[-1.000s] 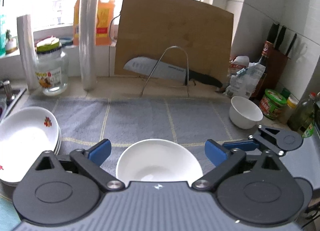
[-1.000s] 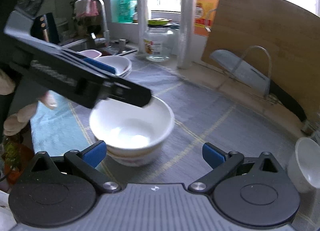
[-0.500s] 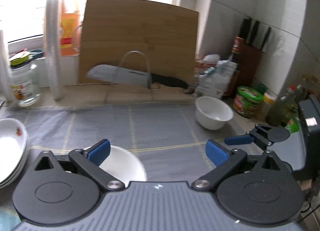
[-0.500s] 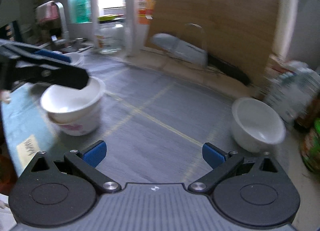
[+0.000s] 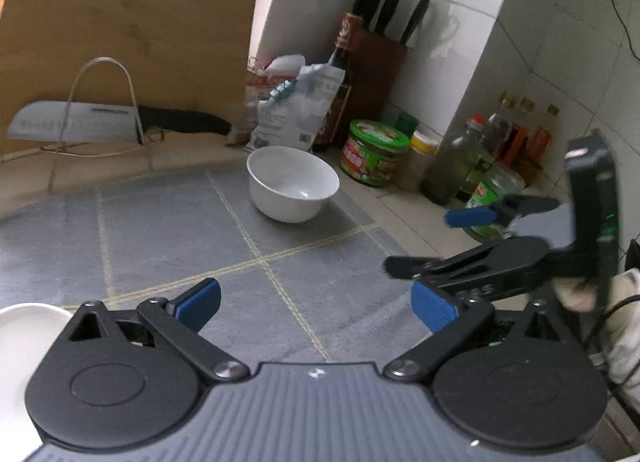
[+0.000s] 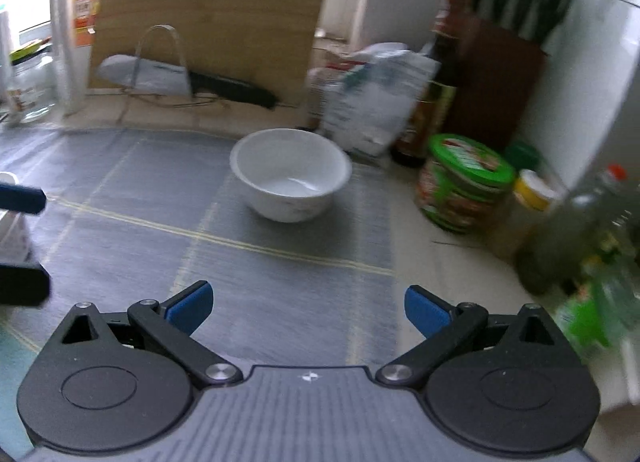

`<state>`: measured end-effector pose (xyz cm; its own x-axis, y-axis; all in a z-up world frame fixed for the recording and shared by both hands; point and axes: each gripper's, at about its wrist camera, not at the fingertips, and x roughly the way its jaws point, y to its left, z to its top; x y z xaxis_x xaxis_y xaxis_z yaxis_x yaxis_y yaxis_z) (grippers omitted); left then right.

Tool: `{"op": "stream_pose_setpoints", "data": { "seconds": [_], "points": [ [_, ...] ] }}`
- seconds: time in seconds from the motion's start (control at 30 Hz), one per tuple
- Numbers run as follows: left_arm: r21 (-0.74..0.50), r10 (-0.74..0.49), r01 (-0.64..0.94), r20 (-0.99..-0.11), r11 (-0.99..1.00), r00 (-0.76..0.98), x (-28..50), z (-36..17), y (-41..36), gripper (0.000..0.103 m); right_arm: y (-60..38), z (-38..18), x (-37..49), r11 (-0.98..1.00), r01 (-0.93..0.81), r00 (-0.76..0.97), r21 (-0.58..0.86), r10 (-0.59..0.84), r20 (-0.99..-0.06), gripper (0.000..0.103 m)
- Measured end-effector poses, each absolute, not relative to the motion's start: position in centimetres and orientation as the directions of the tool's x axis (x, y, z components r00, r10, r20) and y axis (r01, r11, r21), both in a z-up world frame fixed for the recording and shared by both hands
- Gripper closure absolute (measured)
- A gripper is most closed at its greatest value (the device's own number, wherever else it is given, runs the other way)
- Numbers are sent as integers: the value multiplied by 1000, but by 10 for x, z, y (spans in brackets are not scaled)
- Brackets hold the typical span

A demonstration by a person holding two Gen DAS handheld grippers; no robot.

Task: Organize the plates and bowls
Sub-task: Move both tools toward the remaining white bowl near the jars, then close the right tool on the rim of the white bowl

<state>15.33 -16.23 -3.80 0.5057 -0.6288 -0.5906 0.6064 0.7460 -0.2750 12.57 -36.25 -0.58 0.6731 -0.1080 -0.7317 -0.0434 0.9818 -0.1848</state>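
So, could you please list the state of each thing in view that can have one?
white bowl: upright on the grey mat, empty, untouched.
left claw: open, nothing between its pads; it has just been opening.
right claw: open, empty, aimed toward the bowl.
cleaver: propped in the wire stand against the cutting board.
green-lidded jar: lid on.
knife block: knives slotted in.

Black linkage tool [image 6: 307, 306] with blue pads [image 6: 425, 311], silver screws, ribbed grey housing.

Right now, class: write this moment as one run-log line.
left gripper: open, empty | right gripper: open, empty | target: white bowl upright on grey mat | beside: green-lidded jar
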Motion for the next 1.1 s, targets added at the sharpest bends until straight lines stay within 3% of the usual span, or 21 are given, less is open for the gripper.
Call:
{"op": "stream_pose_setpoints", "data": {
  "seconds": [0.47,0.83,1.1],
  "points": [
    [-36,-417,531,-665,847,619,178,-80,-241,1,-414,-19,167,979,-110,673,-172,-54,-738,0],
    [-11,-333,480,-734,877,592,215,-110,-285,1,-439,-18,208,978,-175,684,-117,36,-728,0],
    [5,-371,505,-672,863,641,208,-118,-280,0,-436,-26,233,969,-232,674,-81,101,-732,0]
  ]
}}
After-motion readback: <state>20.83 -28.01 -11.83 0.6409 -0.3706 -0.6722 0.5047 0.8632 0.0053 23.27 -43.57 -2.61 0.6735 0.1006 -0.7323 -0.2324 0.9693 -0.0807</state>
